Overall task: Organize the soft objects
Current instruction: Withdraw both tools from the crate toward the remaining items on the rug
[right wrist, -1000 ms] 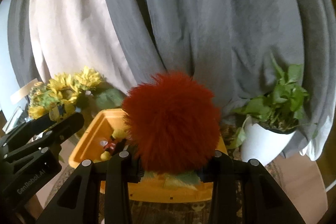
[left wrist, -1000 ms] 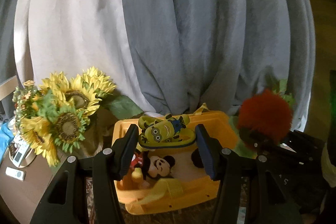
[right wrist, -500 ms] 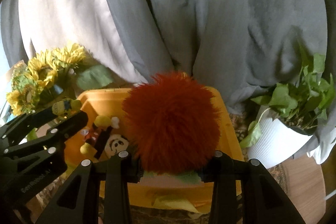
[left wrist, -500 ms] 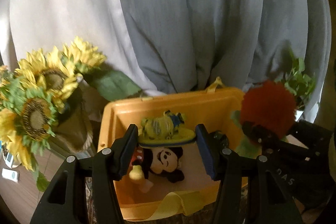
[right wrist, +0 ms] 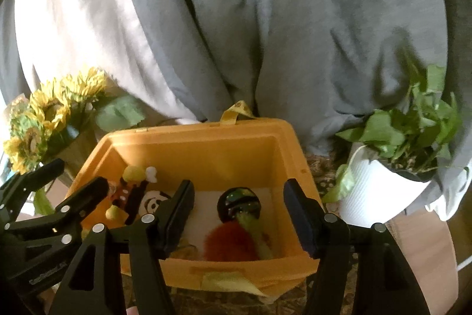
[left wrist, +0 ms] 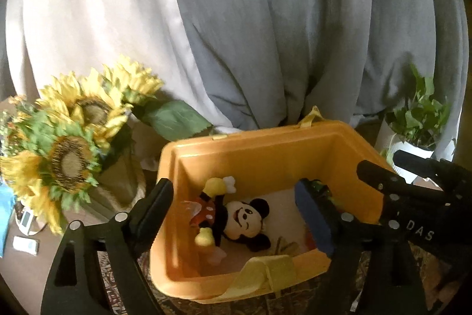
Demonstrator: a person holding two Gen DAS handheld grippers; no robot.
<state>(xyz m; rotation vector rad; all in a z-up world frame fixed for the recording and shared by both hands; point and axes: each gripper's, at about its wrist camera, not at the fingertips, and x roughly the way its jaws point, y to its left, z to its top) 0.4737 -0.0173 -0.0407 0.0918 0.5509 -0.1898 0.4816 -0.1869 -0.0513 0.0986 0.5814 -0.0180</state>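
Note:
An orange bin (left wrist: 265, 155) sits below both grippers. A Mickey Mouse plush (left wrist: 236, 217) lies on its back on the bin floor. My left gripper (left wrist: 234, 211) hangs over the plush, its jaws opening with nothing pressed between the pads. A red fuzzy toy (right wrist: 230, 241) with a green stem and dark cap lies in the right part of the bin (right wrist: 206, 143). My right gripper (right wrist: 239, 214) is above it, jaws opening, pads clear of it. The Mickey plush (right wrist: 138, 197) shows at the left there. The yellow minion toy is not clearly in view.
Sunflowers (left wrist: 73, 138) in a vase stand left of the bin. A leafy plant in a white pot (right wrist: 383, 182) stands to its right. Grey and white curtains (left wrist: 265, 19) hang close behind. Small white devices (left wrist: 25, 244) lie at far left.
Both grippers came down toward the bin and spread their jaws. The minion toy left the left jaws, and the red fuzzy toy dropped from the right jaws into the bin.

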